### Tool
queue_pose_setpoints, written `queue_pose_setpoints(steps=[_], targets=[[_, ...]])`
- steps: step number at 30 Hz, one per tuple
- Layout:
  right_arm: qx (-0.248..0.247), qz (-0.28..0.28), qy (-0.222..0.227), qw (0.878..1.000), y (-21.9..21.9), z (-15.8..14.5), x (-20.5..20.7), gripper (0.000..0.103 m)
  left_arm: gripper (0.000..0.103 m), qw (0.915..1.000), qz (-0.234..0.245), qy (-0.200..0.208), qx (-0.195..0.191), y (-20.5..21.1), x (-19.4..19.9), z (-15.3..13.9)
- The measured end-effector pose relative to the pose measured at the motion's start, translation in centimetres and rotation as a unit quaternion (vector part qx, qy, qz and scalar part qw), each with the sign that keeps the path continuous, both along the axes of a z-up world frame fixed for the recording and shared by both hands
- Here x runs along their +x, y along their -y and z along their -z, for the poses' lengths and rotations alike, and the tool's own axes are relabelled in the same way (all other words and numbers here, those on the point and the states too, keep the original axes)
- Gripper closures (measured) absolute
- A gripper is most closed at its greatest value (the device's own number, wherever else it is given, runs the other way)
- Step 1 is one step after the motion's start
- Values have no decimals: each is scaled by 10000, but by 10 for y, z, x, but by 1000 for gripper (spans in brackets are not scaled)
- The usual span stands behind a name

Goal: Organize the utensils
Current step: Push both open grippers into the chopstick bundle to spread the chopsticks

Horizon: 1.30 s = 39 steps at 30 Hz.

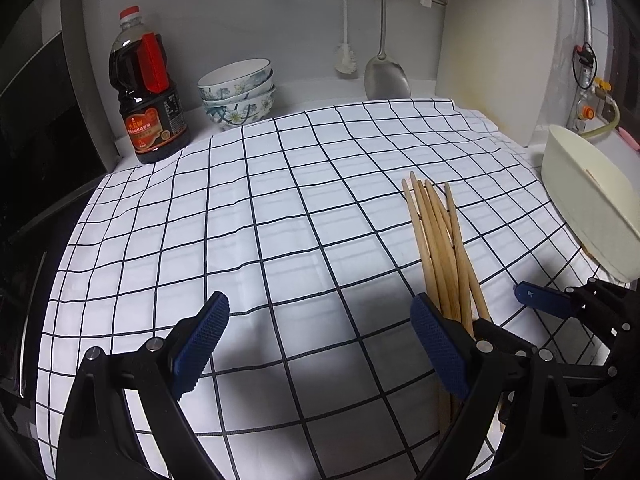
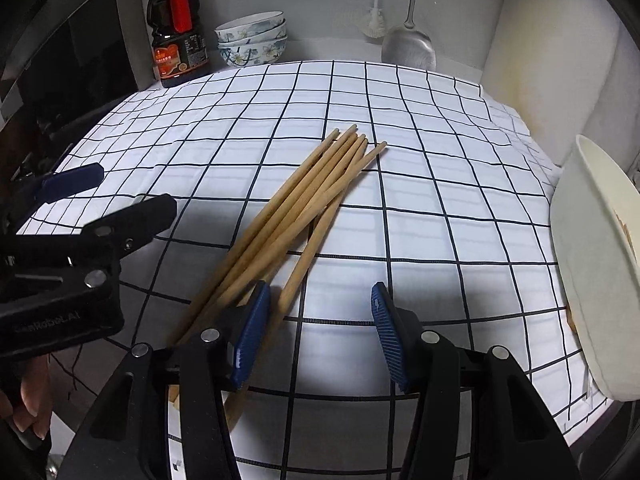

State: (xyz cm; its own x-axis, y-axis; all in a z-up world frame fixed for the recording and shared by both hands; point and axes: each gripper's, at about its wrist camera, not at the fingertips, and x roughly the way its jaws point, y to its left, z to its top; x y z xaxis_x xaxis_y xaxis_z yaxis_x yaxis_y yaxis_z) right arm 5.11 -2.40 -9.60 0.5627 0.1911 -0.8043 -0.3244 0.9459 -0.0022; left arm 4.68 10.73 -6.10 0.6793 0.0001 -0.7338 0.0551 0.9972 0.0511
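At the far left of the right wrist view the left gripper [image 2: 112,188] reaches in over the checked cloth [image 2: 440,240], with a person's fingers [image 2: 34,412] curled at its handle in the lower left corner. In its own view the left gripper [image 1: 320,340] stands with jaws spread wide and only cloth between its blue pads; it is released and grasps nothing.

Upper left in both views stand a dark sauce bottle [image 1: 150,96] and, just right of it, a stack of flowered bowls [image 1: 238,94] against the wall.

Toward the middle, the bundle of wooden chopsticks [image 2: 304,200] lies loose on the cloth, tips fanned toward the upper centre, thick ends running down behind the left finger of the right gripper [image 2: 322,336]. That gripper's jaws are parted with bare cloth between the pads, and the chopsticks lie outside them; it clasps nothing.

A metal spatula [image 1: 386,76] and a white brush [image 1: 346,58] hang at the upper right, and a cream basin [image 2: 592,272] sits tilted at the right edge.
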Motion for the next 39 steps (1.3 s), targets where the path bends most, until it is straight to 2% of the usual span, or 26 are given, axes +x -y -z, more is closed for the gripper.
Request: queue_pose_setpoints(steps=[7, 13, 24, 29, 39], targets=[[-198, 208, 130, 9995, 13, -1, 4, 54, 13, 9997, 170, 127, 146, 11, -3, -1], [-154, 437, 72, 9989, 29, -1, 9, 54, 13, 9995, 214, 150, 188, 15, 2, -1], [-133, 509, -4, 9986, 43, -1, 9, 54, 13, 9995, 175, -16, 280, 19, 20, 9], [-48, 548, -40, 9985, 47, -1, 11, 54, 13, 9996, 182, -128, 201, 23, 26, 12], [-25, 582, -53, 9983, 48, 0, 12, 54, 13, 9985, 320, -243, 373, 33, 31, 19]])
